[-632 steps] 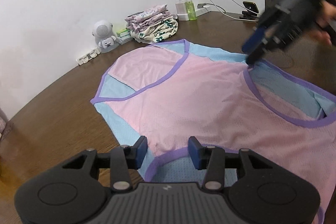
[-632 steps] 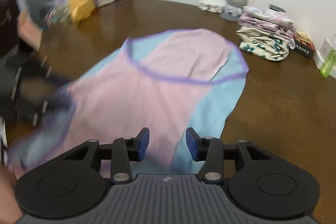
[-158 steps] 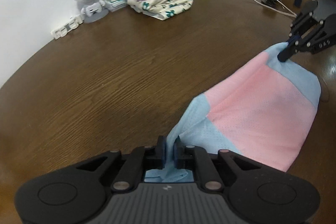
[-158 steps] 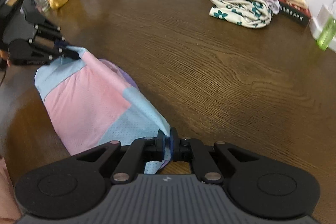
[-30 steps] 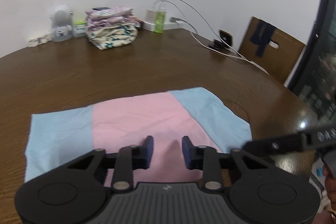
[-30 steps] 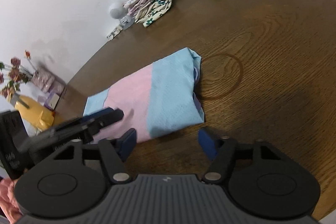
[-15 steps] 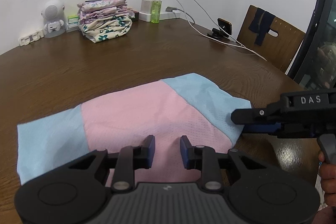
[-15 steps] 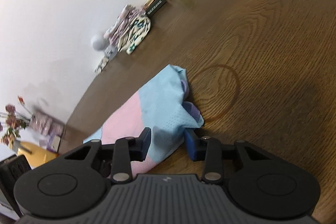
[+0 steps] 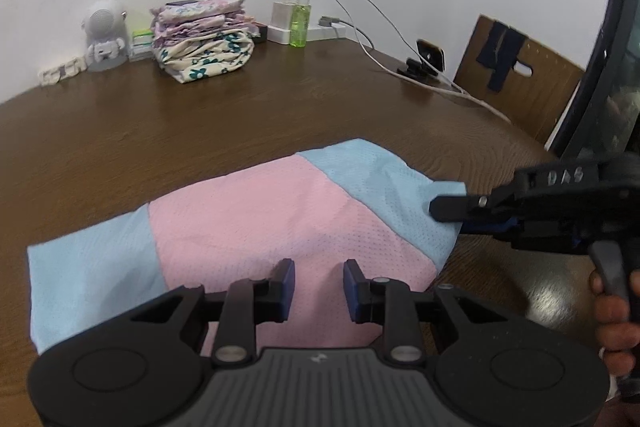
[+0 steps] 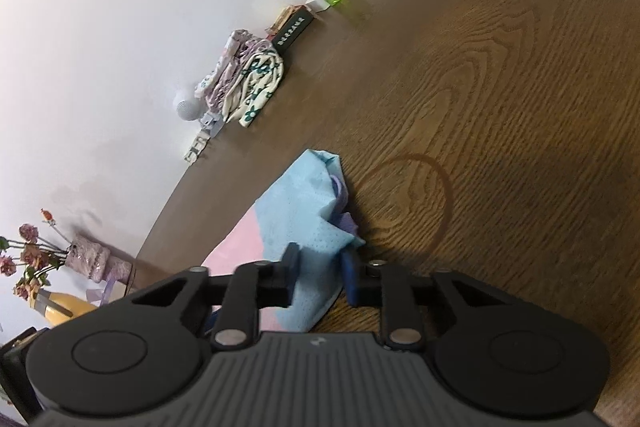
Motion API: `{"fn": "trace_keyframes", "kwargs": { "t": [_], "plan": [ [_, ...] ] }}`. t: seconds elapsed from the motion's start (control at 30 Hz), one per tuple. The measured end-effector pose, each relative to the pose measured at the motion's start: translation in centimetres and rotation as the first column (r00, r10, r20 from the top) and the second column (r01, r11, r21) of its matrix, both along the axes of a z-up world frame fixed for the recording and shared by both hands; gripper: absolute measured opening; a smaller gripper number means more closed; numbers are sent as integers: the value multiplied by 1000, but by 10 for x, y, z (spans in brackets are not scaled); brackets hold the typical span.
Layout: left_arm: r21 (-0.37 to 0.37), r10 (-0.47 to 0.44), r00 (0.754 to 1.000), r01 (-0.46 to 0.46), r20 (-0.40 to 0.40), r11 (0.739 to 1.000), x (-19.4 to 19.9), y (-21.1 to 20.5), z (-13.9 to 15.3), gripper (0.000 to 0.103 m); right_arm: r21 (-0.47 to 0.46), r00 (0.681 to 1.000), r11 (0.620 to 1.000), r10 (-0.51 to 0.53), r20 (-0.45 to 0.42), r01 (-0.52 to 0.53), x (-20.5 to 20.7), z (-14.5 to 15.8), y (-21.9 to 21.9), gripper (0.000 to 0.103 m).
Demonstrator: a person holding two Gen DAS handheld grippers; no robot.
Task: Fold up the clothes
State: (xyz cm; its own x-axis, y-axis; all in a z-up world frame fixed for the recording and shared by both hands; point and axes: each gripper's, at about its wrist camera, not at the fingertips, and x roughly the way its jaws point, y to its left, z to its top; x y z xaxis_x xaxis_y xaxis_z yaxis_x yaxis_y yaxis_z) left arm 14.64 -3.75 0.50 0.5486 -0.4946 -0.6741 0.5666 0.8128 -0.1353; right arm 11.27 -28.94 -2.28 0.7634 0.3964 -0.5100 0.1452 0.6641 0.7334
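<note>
Black left tongs (image 9: 319,279) and right tongs (image 10: 319,281): blue pads, silver screws, ribbed grey housing; "DAS" lettering; bare hand (image 9: 614,323).

Pink and light-blue garment (image 9: 248,227); dark brown wood-grain table (image 9: 120,131)

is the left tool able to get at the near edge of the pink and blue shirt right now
Probably yes. The left tool hangs open right over the pink middle of the folded shirt, with nothing between. The right tool is off at the blue end, out of its way.
</note>
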Motion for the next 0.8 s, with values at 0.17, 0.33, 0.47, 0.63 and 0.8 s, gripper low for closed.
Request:
{"fn": "trace_keyframes", "kwargs": {
  "t": [0.17,0.33,0.47,0.63,0.8],
  "plan": [
    [-11,65,996,-65,68,998,-15,36,20,26,-47,997,998,53,48,-50,0,8,0,7],
    [67,114,991,-119,64,991,-24,71,15,26,-130,993,989,78,87,-66,-2,20,-8,6],
    [82,108,993,-112,44,990,-28,82,9,24,-198,993,978,85,82,-67,2,23,-11,6],
    [120,46,997,-53,68,991,-30,73,-3,25,-339,984,934,154,94,-113,9,38,4,6],
    [82,46,997,-51,56,995,-31,77,-4,25,-653,888,715,439,138,-252,17,86,68,5]
  ]
}}
